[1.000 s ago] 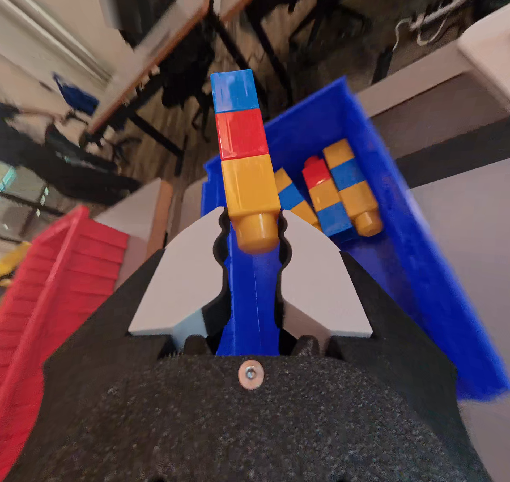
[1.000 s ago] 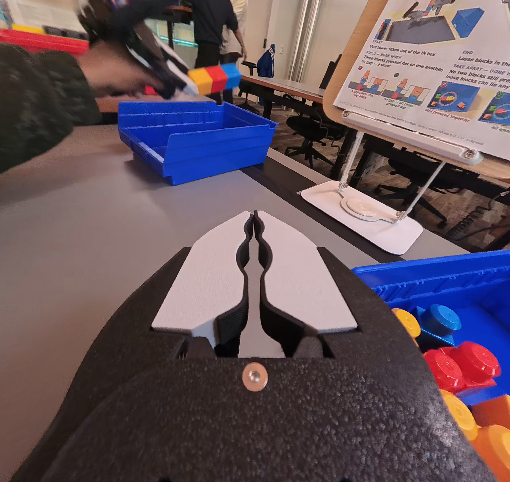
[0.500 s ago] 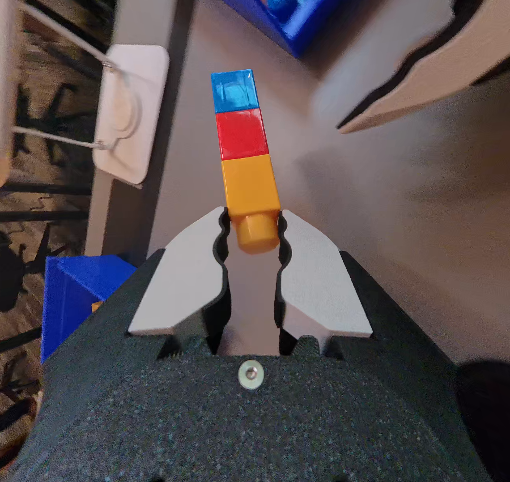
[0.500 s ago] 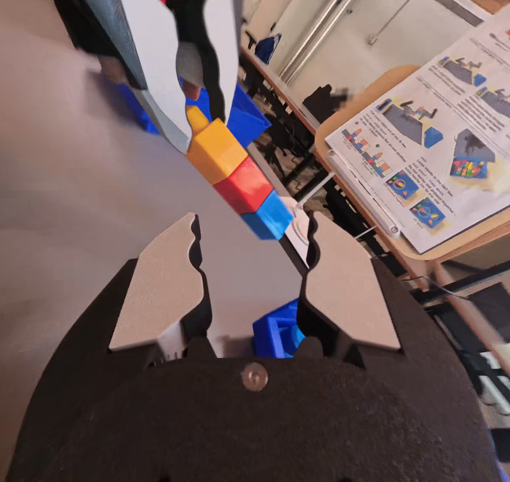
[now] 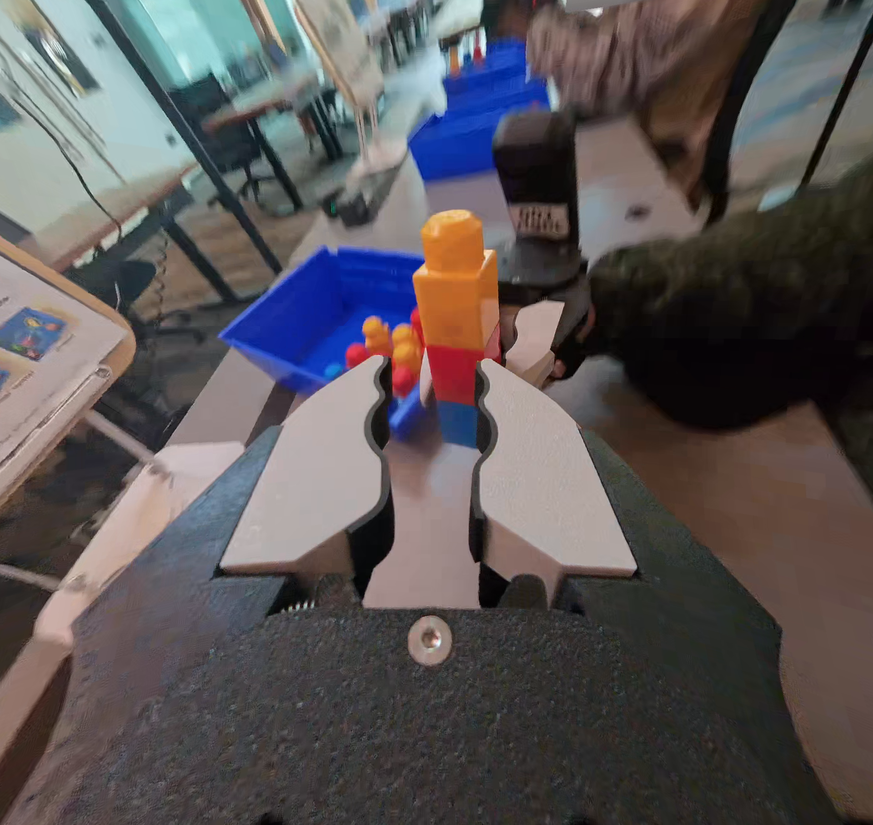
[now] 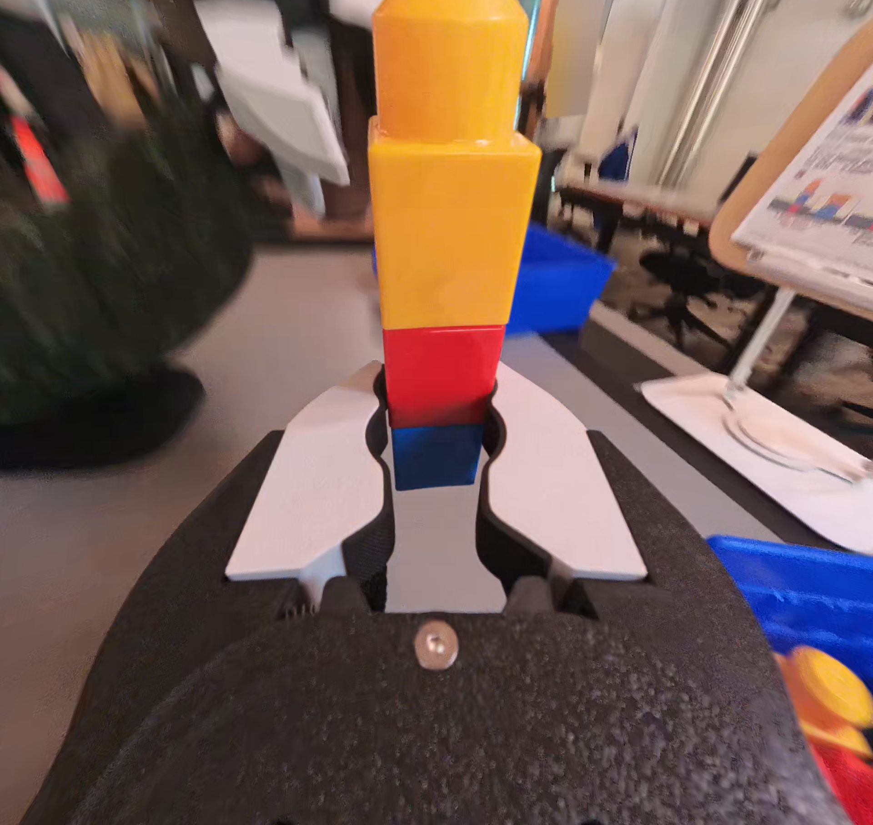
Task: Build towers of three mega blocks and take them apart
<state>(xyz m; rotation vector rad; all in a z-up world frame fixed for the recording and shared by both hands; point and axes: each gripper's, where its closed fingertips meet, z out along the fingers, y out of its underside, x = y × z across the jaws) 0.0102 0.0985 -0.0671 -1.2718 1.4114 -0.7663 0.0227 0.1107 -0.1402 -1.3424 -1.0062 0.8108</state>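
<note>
Three blocks are seen pressed together as one tower (image 6: 446, 283), standing upright on the grey counter (image 6: 293, 330): blue at the base, red in the middle, orange on top. The right tool (image 6: 437, 405) is closed on the tower at the red-blue joint. The left tool (image 5: 431, 391) is parted around the lower blocks; contact cannot be confirmed. A blue bin (image 5: 302, 311) of loose blocks is noted at 11 o'clock of the tower in the left wrist view. Building is judged complete for this tower; separation is judged not yet begun, with all three joints intact.
</note>
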